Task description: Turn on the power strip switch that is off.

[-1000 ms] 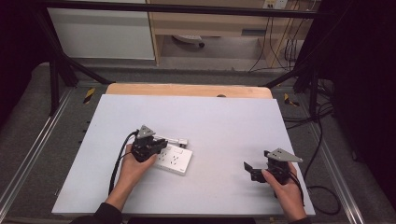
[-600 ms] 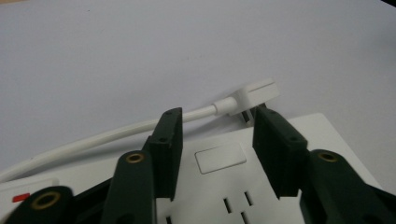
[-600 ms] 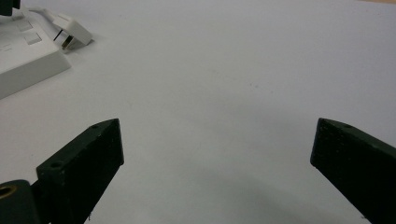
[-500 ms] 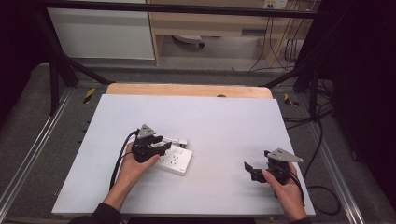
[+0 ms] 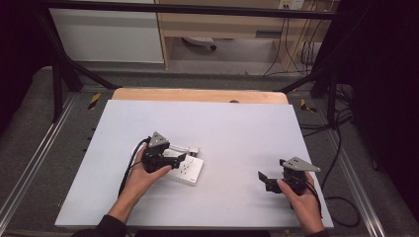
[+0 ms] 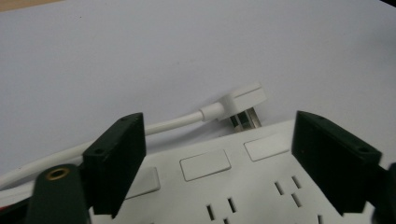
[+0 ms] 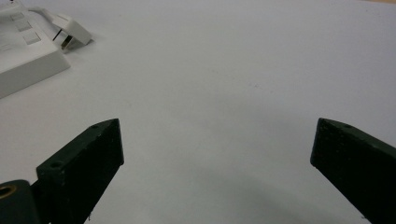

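A white power strip (image 5: 189, 171) lies flat on the table, left of centre. Its white plug (image 5: 191, 149) and cable rest just behind it. My left gripper (image 5: 174, 158) hovers over the strip's left end, open. In the left gripper view the strip (image 6: 210, 186) lies beneath the open gripper (image 6: 217, 140), with the plug (image 6: 240, 100) and its cable (image 6: 173, 123) just beyond. My right gripper (image 5: 265, 178) sits low at the table's front right, open and holding nothing. In the right gripper view the gripper (image 7: 219, 135) spans bare table, with the strip (image 7: 23, 56) and plug (image 7: 70, 30) far off at top left.
The white table top (image 5: 237, 128) has a wooden strip (image 5: 197, 95) along its far edge. Metal frame rails run along both sides, and loose cables (image 5: 341, 148) lie on the floor to the right. A black cable trails from the left gripper toward the front.
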{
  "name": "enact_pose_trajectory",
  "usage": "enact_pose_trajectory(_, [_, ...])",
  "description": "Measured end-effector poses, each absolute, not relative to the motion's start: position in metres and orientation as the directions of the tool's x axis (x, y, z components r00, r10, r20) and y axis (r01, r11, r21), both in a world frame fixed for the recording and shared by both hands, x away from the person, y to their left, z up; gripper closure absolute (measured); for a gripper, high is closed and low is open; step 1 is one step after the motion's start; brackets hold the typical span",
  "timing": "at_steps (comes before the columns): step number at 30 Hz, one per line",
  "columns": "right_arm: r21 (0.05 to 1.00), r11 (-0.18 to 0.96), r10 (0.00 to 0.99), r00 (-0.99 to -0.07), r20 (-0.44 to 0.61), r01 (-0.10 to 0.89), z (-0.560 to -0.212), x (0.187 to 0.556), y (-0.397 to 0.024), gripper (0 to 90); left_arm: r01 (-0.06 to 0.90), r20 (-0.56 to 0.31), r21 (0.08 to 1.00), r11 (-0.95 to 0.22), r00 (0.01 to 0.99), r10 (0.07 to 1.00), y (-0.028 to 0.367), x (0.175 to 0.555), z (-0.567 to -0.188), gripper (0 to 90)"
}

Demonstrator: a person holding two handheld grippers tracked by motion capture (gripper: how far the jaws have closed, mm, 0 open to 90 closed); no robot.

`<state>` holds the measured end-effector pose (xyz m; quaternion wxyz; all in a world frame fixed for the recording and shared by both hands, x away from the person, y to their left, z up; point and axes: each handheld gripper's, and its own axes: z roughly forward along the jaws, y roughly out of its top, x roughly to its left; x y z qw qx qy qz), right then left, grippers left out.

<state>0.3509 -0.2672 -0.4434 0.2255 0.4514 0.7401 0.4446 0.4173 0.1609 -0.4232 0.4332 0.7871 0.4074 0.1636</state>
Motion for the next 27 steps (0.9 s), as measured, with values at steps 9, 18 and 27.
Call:
enact_pose_trajectory(9, [0.861, 0.198, 0.867, -0.494, 0.069, 0.468, -0.444, 0.352, -0.267, 3.0, 0.478, -0.129, 0.833, -0.279, 0.658, 0.742, 0.161, 0.411, -0.417, 10.1])
enact_pose_trajectory(18, [0.864, 0.198, 0.863, -0.500, 0.069, 0.462, -0.443, 0.353, -0.267, 2.9, 0.446, -0.141, 0.870, -0.208, 0.631, 0.762, 0.177, 0.400, -0.397, 9.9])
enact_pose_trajectory(27, [0.869, 0.184, 0.857, -0.508, 0.087, 0.459, -0.442, 0.353, -0.267, 2.4, 0.433, -0.159, 0.888, -0.154, 0.606, 0.780, 0.202, 0.387, -0.387, 9.4])
